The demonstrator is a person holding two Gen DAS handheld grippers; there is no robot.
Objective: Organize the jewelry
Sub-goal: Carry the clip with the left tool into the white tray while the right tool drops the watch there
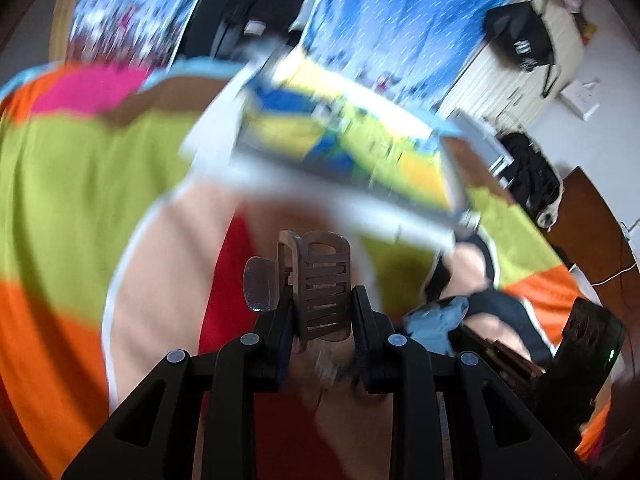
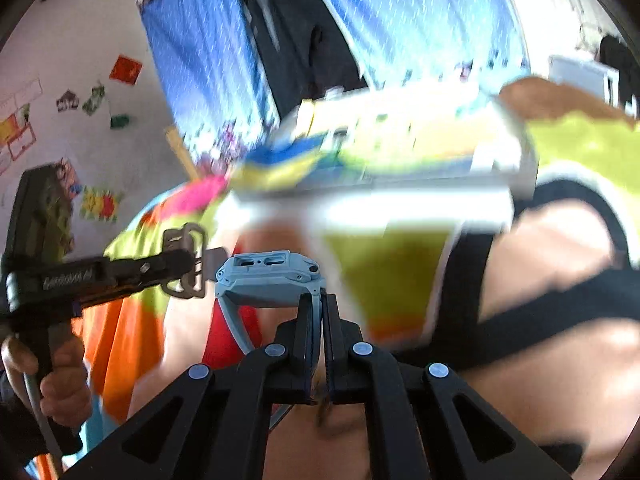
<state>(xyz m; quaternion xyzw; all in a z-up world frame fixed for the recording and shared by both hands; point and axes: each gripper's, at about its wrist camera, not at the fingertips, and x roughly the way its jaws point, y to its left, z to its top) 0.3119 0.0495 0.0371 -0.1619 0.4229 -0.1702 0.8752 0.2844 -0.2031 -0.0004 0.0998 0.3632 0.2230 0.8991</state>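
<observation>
The left tongs [image 1: 322, 312] are clenched on a brown translucent hair claw clip [image 1: 320, 284], gripping it by its lower body. The clip stands with its long axis running forward along the fingers, its slotted side facing the camera and its rounded lever tab sticking out to the left of the left finger. In the right wrist view the same clip [image 2: 188, 260] shows at the tip of the left tongs [image 2: 184, 262], turned sideways, with a hand [image 2: 60, 380] wrapped around the tool's handle below.

The right tongs [image 2: 320, 320] are pinched nearly together on the thin strap of a pale blue-grey watch [image 2: 268, 280]. The watch case sits just ahead and to the left of the fingertips, its long axis crosswise to the fingers, its back plate tilted up toward the camera; a loop of strap curves down on the left side. From the left wrist view only a blue-grey bit of the watch [image 1: 438, 316] shows to the right of the left tongs.

Ahead of both tongs, and above them in the frame, lies a white-rimmed organizer tray [image 2: 420, 204], badly blurred; its contents cannot be made out. Everything rests over a bedspread [image 1: 80, 184] of green, orange, pink and red patches. Blue patterned curtains [image 2: 420, 20] hang beyond.
</observation>
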